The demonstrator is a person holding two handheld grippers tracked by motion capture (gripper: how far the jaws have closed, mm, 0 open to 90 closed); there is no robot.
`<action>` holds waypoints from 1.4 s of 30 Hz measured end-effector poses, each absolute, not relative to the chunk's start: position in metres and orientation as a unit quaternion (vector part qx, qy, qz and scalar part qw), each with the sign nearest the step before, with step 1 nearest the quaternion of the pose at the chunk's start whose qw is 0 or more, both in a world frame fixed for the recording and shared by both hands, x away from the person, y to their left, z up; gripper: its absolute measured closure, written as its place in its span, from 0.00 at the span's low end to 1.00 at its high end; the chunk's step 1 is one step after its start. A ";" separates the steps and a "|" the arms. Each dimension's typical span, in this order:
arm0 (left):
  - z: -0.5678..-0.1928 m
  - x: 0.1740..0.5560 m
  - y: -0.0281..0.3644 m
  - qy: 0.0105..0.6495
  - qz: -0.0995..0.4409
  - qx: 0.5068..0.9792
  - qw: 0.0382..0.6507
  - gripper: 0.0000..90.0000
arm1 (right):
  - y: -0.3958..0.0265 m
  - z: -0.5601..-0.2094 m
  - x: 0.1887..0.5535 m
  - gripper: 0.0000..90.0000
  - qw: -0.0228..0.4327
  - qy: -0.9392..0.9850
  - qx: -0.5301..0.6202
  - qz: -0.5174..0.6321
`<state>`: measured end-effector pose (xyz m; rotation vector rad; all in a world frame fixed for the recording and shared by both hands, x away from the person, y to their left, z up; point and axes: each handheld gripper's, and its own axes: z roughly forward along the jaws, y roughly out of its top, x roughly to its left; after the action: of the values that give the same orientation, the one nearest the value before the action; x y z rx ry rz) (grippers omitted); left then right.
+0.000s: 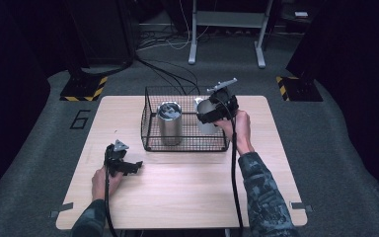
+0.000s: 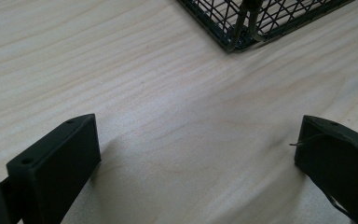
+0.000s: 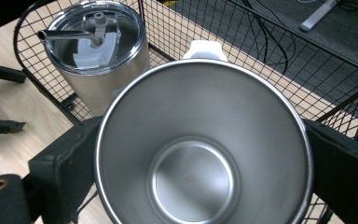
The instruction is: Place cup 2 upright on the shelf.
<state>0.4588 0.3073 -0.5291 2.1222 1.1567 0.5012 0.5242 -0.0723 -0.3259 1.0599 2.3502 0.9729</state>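
Wooden tabletop point(image 1: 187, 187); "6" marked on floor beyond left edge; right gripper point(image 3: 200, 154) clamps open steel cup point(image 3: 200, 144) over wire basket point(image 1: 150, 133); lidded tumbler point(image 1: 169, 123) inside; left gripper point(image 2: 196, 154) jaws spread, nothing between.

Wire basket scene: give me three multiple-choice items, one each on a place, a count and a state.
1. Where is the lidded tumbler?
A. Inside the wire basket
B. On the floor
C. In the left tongs

2. How many steel cups are there?
A. One
B. Two
C. Four

3. What state are the right tongs in?
A. Open, empty
B. Lying on the table
C. Shut on the open cup

Key: 1 A, it stands behind the mesh; 2 B, one lidded, one open; 3 C, both jaws press the cup's sides.
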 end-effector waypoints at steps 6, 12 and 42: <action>-0.529 0.459 0.307 0.442 0.192 0.812 0.330 0.00 | -0.069 -0.329 0.531 0.06 0.198 0.835 0.379 0.345; -0.529 0.459 0.307 0.443 0.192 0.811 0.331 0.00 | -0.063 -0.335 0.539 0.06 0.202 0.838 0.382 0.333; -0.529 0.459 0.307 0.440 0.193 0.812 0.331 0.00 | -0.062 -0.377 0.564 0.06 0.182 0.825 0.434 0.314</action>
<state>0.4590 0.3073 -0.5293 2.1235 1.1515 0.5053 0.5639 -0.0622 -0.3767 1.2257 2.3280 0.8874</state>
